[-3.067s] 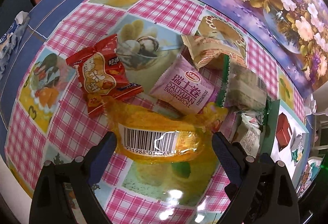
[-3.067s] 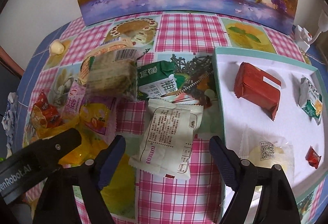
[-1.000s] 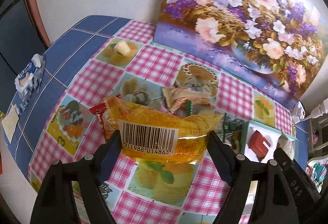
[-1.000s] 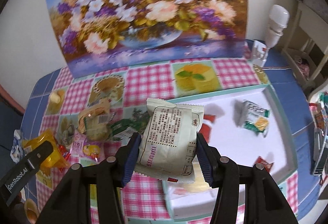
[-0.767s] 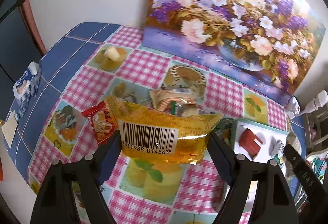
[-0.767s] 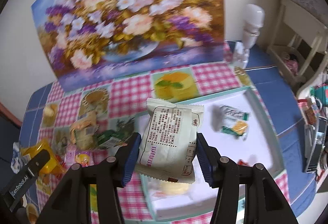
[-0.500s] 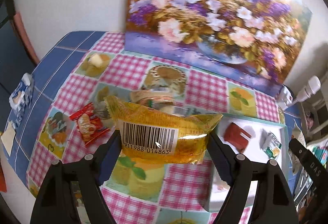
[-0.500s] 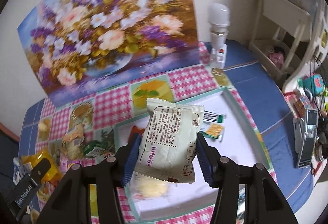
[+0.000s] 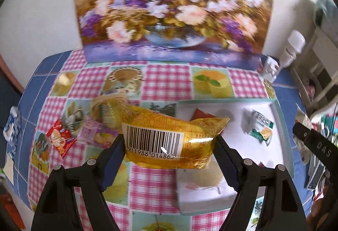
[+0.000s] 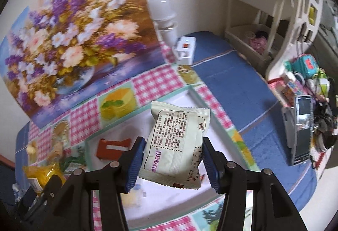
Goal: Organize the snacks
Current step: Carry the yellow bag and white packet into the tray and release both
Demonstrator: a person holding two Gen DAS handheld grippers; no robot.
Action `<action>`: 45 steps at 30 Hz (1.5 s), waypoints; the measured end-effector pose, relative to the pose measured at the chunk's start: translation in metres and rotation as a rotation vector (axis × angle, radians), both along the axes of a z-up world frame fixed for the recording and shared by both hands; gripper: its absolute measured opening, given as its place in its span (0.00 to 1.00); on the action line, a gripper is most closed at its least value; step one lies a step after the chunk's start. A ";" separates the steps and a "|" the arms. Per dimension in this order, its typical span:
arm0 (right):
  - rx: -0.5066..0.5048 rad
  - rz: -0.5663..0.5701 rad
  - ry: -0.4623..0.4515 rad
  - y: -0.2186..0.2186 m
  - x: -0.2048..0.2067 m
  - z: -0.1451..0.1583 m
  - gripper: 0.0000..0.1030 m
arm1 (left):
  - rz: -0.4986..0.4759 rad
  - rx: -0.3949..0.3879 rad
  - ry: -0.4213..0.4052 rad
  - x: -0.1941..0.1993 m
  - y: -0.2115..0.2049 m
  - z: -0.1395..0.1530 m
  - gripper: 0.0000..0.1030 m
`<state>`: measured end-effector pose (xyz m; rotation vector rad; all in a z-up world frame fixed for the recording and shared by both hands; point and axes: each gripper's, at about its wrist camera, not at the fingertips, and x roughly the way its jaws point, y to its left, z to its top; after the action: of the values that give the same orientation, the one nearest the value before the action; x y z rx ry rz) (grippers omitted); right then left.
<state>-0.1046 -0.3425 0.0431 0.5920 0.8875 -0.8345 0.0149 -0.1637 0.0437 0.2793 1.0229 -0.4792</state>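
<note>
Left gripper clamped on yellow barcode packet, held in air at near-left edge of white tray. Right gripper clamped on cream snack packet, held above same tray. Red packet lies in tray.

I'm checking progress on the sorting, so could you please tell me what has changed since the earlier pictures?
Both grippers closed on packets lying on the table, lifted them and carried them towards the white tray: the left gripper holds the yellow packet, the right gripper the pale packet. Neither is released.
</note>
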 end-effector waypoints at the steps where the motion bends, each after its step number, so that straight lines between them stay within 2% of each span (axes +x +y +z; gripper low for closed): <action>1: -0.002 -0.009 0.005 -0.002 -0.002 -0.002 0.55 | -0.014 0.007 0.003 -0.003 -0.006 -0.003 0.80; 10: 0.020 -0.054 0.048 -0.024 -0.012 -0.024 0.55 | -0.094 0.065 0.013 -0.019 -0.048 -0.026 0.80; 18: 0.112 -0.083 0.138 -0.043 -0.009 -0.077 0.55 | -0.153 0.108 0.023 -0.026 -0.082 -0.051 0.80; 23: 0.124 -0.092 0.162 -0.050 -0.010 -0.089 0.55 | -0.175 0.119 0.042 -0.028 -0.098 -0.067 0.80; 33: 0.143 -0.106 0.165 -0.055 -0.013 -0.095 0.55 | -0.170 0.127 0.073 -0.025 -0.107 -0.083 0.80; 45: 0.137 -0.080 0.133 -0.053 -0.010 -0.077 0.55 | -0.137 0.101 0.081 -0.017 -0.099 -0.070 0.80</action>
<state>-0.1150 -0.3951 -0.0344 0.7018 1.0538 -0.8977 -0.0023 -0.2631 -0.0263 0.4252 1.1136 -0.5673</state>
